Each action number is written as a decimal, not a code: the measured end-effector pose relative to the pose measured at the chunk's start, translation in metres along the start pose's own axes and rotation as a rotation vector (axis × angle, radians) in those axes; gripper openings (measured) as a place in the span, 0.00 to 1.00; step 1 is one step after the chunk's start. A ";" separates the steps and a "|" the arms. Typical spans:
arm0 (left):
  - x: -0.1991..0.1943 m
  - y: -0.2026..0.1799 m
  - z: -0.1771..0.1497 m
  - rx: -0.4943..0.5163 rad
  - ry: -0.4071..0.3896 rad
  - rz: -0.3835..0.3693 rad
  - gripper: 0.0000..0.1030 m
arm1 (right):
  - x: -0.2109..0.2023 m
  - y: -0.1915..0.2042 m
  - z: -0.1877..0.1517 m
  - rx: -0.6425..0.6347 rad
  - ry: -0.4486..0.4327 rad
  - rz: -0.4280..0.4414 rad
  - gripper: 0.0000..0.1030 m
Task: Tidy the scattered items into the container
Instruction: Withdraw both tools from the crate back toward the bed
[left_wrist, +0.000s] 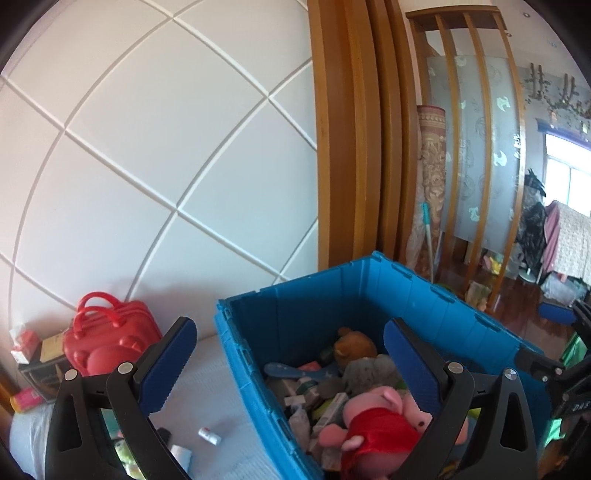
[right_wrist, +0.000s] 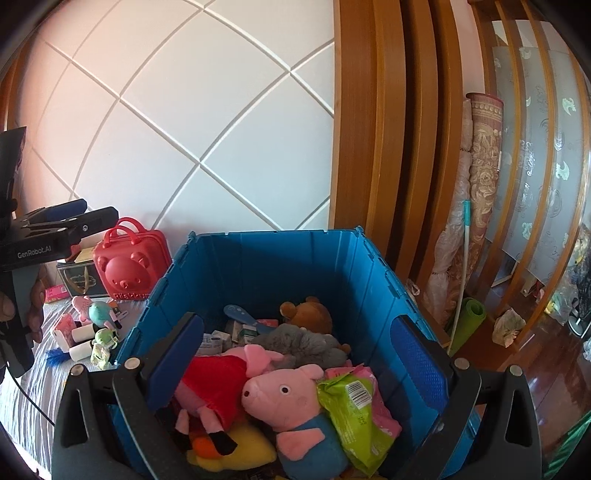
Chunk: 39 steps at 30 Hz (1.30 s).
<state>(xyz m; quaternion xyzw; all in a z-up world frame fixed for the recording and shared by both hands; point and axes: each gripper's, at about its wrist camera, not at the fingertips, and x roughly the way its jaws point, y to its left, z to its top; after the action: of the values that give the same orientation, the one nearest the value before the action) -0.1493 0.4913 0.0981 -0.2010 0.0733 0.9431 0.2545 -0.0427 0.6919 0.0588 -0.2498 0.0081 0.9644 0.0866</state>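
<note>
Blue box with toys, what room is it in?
Probably a bedroom in a home. The blue box sits on a bed-like quilted cover against a padded white wall, with a rolled-up rug standing nearby.

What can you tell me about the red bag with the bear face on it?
The red bear case looks like shiny hard plastic, shaped like a tiny suitcase. Its front has a raised bear face with round ears, small eyes and a snout, and raised letters along the bottom. Two looped red handles stick up on top. It stands upright and looks closed, on the bed near the white panelled wall, just left of the blue crate. A dark box sits right beside it. Neither gripper touches it.
</note>
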 end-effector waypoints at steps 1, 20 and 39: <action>-0.007 0.006 -0.003 -0.002 -0.003 0.006 1.00 | -0.001 0.007 0.001 -0.002 -0.004 0.006 1.00; -0.115 0.157 -0.075 -0.136 0.031 0.177 1.00 | -0.023 0.188 0.006 -0.120 -0.014 0.235 1.00; -0.209 0.280 -0.168 -0.230 0.116 0.311 1.00 | -0.042 0.362 -0.031 -0.193 0.082 0.356 1.00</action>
<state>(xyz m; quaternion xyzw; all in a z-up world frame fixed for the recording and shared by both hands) -0.0701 0.1159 0.0427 -0.2690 0.0099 0.9600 0.0767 -0.0537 0.3265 0.0415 -0.2907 -0.0369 0.9498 -0.1099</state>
